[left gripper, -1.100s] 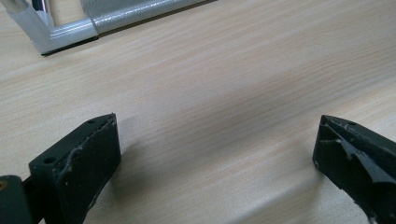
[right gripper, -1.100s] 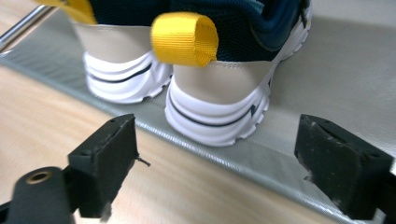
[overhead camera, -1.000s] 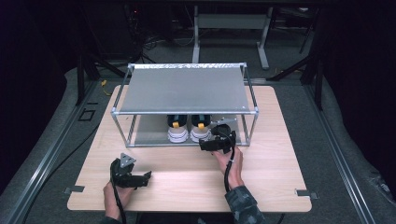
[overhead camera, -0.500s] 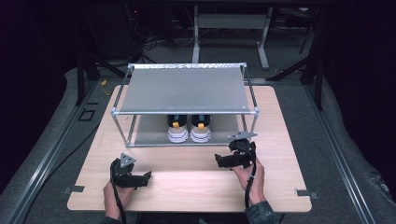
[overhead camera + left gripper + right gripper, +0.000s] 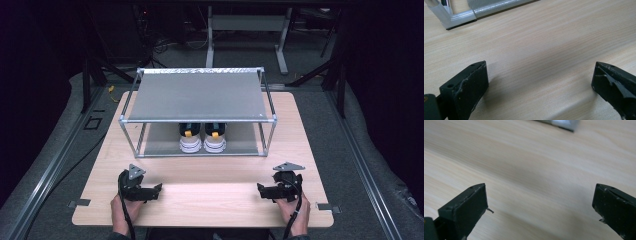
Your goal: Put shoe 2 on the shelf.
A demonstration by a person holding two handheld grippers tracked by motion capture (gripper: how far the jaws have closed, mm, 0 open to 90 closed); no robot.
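High view: the pair of sneakers point(image 5: 202, 139) sits mid-frame on the lower shelf of the metal rack point(image 5: 198, 96). The left gripper point(image 5: 154, 190) at lower left and right gripper point(image 5: 262, 190) at lower right rest on the wooden table point(image 5: 210, 175), well apart from the sneakers.

Left gripper view: jaws spread wide, holding nothing; a rack corner shows upper left.

Right gripper view: jaws spread wide, empty, over bare wood.

Shoes point(image 5: 202, 138) on rack's point(image 5: 197, 95) lower shelf
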